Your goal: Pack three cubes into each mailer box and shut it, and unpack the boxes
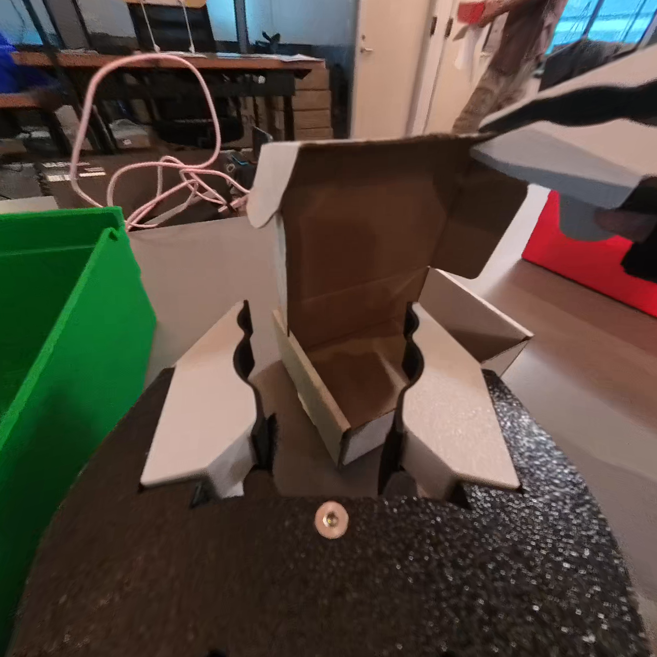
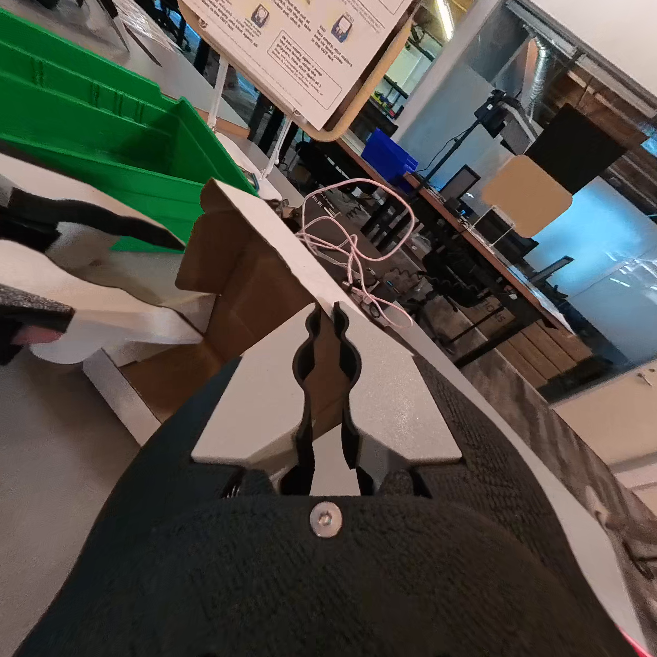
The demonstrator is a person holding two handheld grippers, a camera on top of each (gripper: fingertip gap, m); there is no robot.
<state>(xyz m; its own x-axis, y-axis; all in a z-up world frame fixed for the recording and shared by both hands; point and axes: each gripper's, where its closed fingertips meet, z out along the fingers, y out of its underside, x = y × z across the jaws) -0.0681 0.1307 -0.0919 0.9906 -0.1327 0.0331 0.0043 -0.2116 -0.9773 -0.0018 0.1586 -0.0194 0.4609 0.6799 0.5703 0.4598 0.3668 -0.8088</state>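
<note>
Between the spread left tongs (image 1: 329, 359) stands the empty mailer box (image 1: 355, 391), unpressed; right tongs (image 2: 327, 316) pinch its raised lid (image 2: 284, 241). Light, bendable cardboard: best gripped along edges.

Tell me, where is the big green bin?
The green bin sits on the table at the left edge of the left wrist view, just left of the open mailer box. In the right wrist view it is upper left, behind the box's raised lid.
</note>
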